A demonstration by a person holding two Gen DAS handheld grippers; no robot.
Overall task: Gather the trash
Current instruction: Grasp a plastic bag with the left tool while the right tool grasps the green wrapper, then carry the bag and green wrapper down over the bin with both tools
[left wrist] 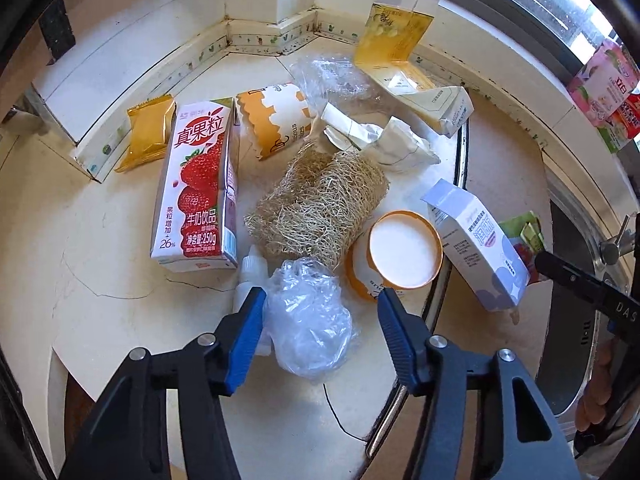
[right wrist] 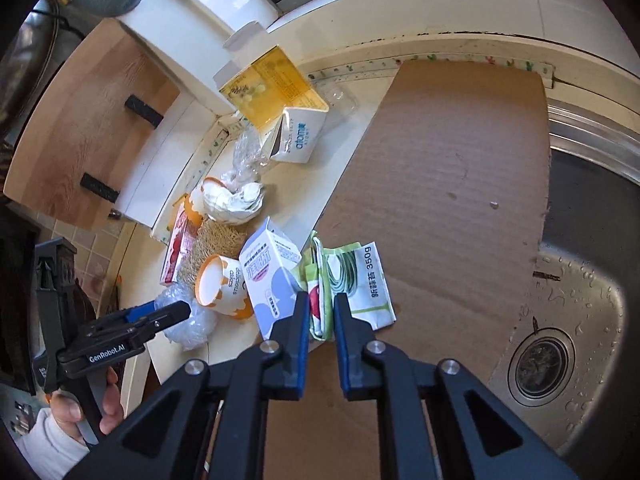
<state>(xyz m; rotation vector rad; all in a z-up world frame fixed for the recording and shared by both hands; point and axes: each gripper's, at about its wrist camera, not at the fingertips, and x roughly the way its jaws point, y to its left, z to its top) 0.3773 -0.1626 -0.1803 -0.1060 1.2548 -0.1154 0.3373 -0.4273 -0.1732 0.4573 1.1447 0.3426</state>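
Observation:
Trash lies heaped on a cream counter [left wrist: 100, 320]. My left gripper [left wrist: 320, 304] is open, its jaws on either side of a crumpled clear plastic bag [left wrist: 308, 320]. Beyond lie a small white dropper bottle [left wrist: 250, 272], a loofah [left wrist: 316, 208], a strawberry milk carton [left wrist: 198, 188], an orange-rimmed paper cup [left wrist: 400, 250] and a white-and-lilac box [left wrist: 476, 244]. My right gripper [right wrist: 322, 304] is nearly shut around the edge of a green-and-white wrapper [right wrist: 360, 284] lying on cardboard; whether the pads press it I cannot tell. The left gripper also shows in the right wrist view [right wrist: 160, 312].
A yellow box [left wrist: 392, 40], a cream carton [left wrist: 444, 108], crumpled paper [left wrist: 384, 140], a second paper cup [left wrist: 276, 120] and a yellow snack packet [left wrist: 148, 130] lie further back. A cardboard sheet [right wrist: 448, 184] covers part of a steel sink [right wrist: 560, 340]. A wooden board [right wrist: 80, 128] leans at the left.

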